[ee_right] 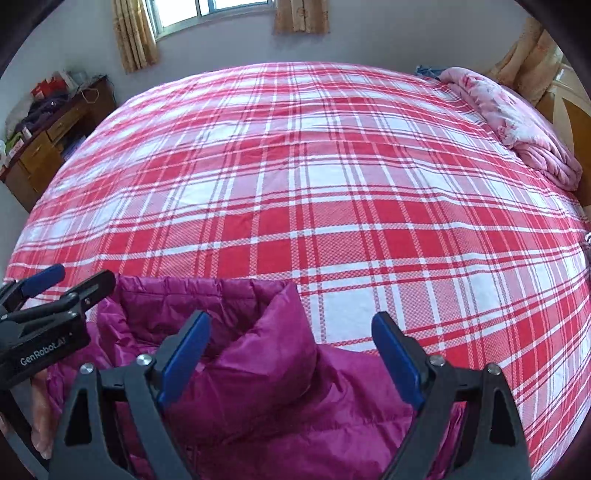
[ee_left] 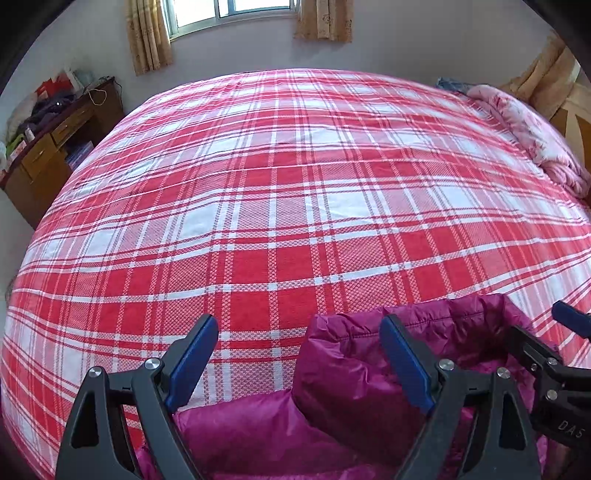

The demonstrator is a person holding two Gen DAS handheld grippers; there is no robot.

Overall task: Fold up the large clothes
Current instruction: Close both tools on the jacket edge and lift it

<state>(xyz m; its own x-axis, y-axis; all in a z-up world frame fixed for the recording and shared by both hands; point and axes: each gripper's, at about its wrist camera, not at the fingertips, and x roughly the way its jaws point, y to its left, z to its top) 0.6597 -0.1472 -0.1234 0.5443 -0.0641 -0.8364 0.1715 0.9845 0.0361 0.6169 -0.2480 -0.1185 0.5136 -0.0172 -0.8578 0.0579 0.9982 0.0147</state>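
A magenta puffer jacket (ee_left: 354, 369) lies at the near edge of the bed, collar standing up toward the far side; it also shows in the right wrist view (ee_right: 266, 369). My left gripper (ee_left: 299, 354) is open, jaws wide apart, over the jacket's left collar and shoulder, holding nothing. My right gripper (ee_right: 291, 350) is open, jaws wide apart, over the right collar and shoulder, holding nothing. The right gripper shows at the right edge of the left wrist view (ee_left: 554, 354); the left gripper shows at the left edge of the right wrist view (ee_right: 55, 291).
The bed has a red and white plaid sheet (ee_left: 295, 192). A pink folded quilt (ee_left: 532, 129) lies at its far right corner by the headboard. A wooden desk (ee_left: 55, 140) with clutter stands at the far left. A curtained window (ee_left: 236, 11) is on the back wall.
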